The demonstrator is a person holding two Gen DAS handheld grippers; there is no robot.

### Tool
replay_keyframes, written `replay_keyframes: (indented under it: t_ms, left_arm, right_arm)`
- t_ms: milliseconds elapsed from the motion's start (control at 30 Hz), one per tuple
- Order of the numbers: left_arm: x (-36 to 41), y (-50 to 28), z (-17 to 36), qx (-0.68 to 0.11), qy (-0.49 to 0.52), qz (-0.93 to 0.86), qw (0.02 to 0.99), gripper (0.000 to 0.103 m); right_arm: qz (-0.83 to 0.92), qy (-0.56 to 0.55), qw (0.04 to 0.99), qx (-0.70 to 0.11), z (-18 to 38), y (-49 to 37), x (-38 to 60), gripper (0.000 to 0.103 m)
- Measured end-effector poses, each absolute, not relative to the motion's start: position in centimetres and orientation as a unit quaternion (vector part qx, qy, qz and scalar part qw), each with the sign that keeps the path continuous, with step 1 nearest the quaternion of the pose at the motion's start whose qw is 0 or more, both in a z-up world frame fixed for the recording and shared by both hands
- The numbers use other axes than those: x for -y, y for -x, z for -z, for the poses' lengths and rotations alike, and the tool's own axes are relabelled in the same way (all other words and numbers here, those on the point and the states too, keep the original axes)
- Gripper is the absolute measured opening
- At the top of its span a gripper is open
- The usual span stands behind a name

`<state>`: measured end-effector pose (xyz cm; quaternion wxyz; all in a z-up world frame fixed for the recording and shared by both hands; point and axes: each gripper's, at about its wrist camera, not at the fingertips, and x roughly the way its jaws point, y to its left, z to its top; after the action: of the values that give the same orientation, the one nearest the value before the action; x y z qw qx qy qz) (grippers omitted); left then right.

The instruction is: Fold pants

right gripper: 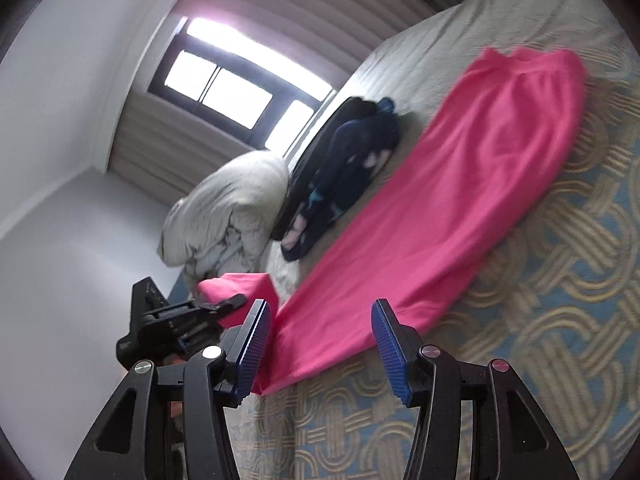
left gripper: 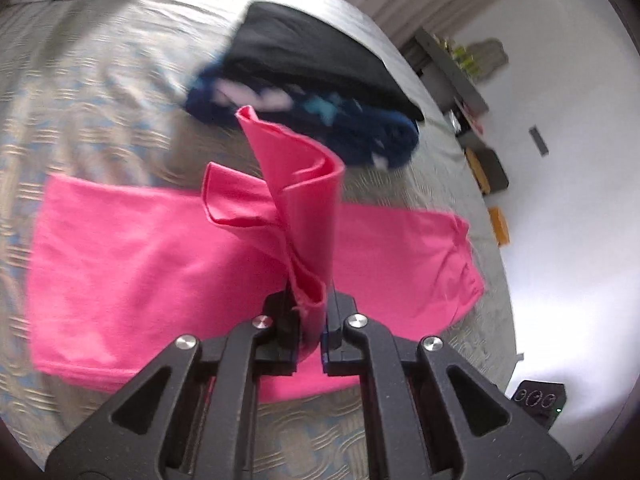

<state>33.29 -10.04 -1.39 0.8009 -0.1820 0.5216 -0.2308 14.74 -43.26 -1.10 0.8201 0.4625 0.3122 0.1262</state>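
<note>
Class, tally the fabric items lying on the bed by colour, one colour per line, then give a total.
Pink: 1, the pink pants
Black: 1, the black folded garment
Navy patterned: 1, the navy patterned garment
Pale grey: 1, the bunched duvet
Total: 4

A bed [right gripper: 540,320] is covered by a pale spread woven with interlaced beige bands on blue. Pink pants [right gripper: 440,200] are laid flat along it, one end being lifted off the surface. Just beside them, a stack of folded dark clothes [left gripper: 312,92] is seen, a black piece resting on a navy patterned one. Beyond the stack, a bunched pale quilt [right gripper: 228,216] is heaped on the bed near the window end.
</note>
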Motion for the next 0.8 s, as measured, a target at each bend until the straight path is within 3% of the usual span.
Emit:
replay_keyframes:
  t_ms: [67,100,133,200,400,633,800]
  left_arm:
    - [12.5,-33.1,2.4,-0.531,0.159,0.234,0.799,0.009]
    - [13.2,-33.0,3.0,-0.538,0.153,0.234,0.795,0.020]
    - [14.1,-32.8,3.9,-0.552,0.148,0.235,0.786,0.042]
    - [15.3,-32.5,5.3,-0.573,0.151,0.249,0.766,0.066]
    - [13.9,-30.7,4.5,-0.554,0.157,0.301,0.760,0.067]
    - [4.0,-31.4,0.9,-0.485,0.222,0.261,0.805,0.069]
    - [-3.3,-32.3,2.2,-0.479,0.238,0.174,0.827,0.069]
  right_arm:
    - [-0.123,-0.469,0.816,-0.314,1.7,-14.8,44.0,0.055]
    - [-0.119,-0.473,0.813,-0.317,2.0,-14.8,44.3,0.056]
    - [-0.117,-0.475,0.811,-0.322,2.4,-14.8,44.4,0.057]
    - [-0.120,-0.481,0.803,-0.332,2.8,-15.0,44.4,0.058]
    - [-0.134,-0.470,0.805,-0.337,2.3,-16.6,44.0,0.058]
    - [-0.140,-0.439,0.809,-0.365,1.2,-20.1,42.1,0.059]
    - [-0.136,-0.398,0.805,-0.418,2.0,-23.7,40.1,0.059]
